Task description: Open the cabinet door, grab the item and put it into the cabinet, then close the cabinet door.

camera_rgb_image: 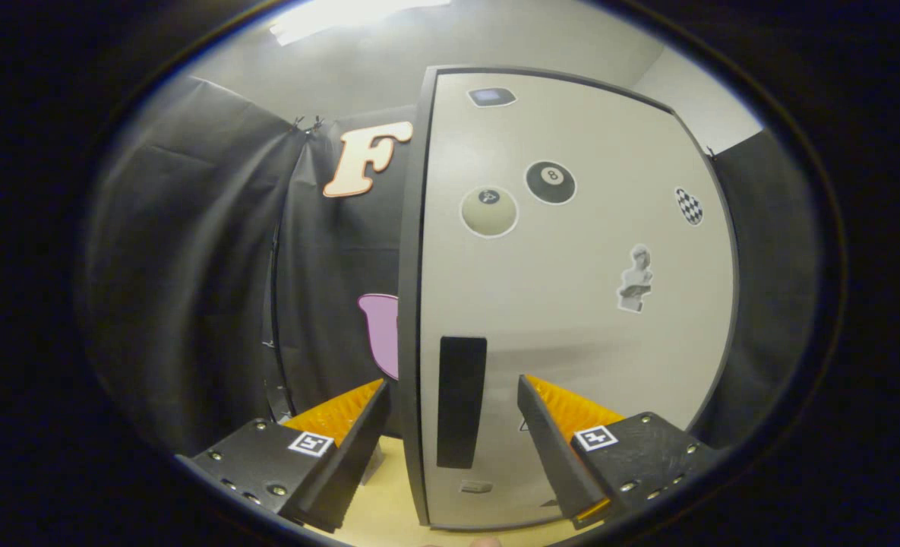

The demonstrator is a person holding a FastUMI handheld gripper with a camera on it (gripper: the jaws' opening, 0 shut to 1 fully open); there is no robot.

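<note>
The booth wall (191, 266), black cloth hung in folds, is seen at the far left and behind the cabinet. Below it, the left finger (343, 425) of the gripper (452, 395) is seen reaching forward over a pale wooden tabletop (385, 509).

Just right of that finger, the dark leading edge (410, 304) of the cabinet door (571, 304) is seen, running nearly upright. The edge lies between the two fingers, closer to the left one. The door face is pale and is bordered by a dark frame.

A dark vertical handle (461, 401) is set low on the door face, just right of the edge. It is positioned in the gap between the fingers, ahead of them. Contact between either finger and the handle cannot be confirmed. The fingers are spread wide apart, with nothing clamped.

Several stickers are noted on the door above the handle: a pale ball (489, 212), a black eight-ball (550, 182), a small dark patch (492, 96) near the top, a bust figure (636, 278) and a chequered oval (689, 206) further right.

The right finger (560, 433) is seen in front of the lower door face, right of the handle. More black cloth is seen beyond the door's right rim.

The item to be stowed cannot be identified.
</note>
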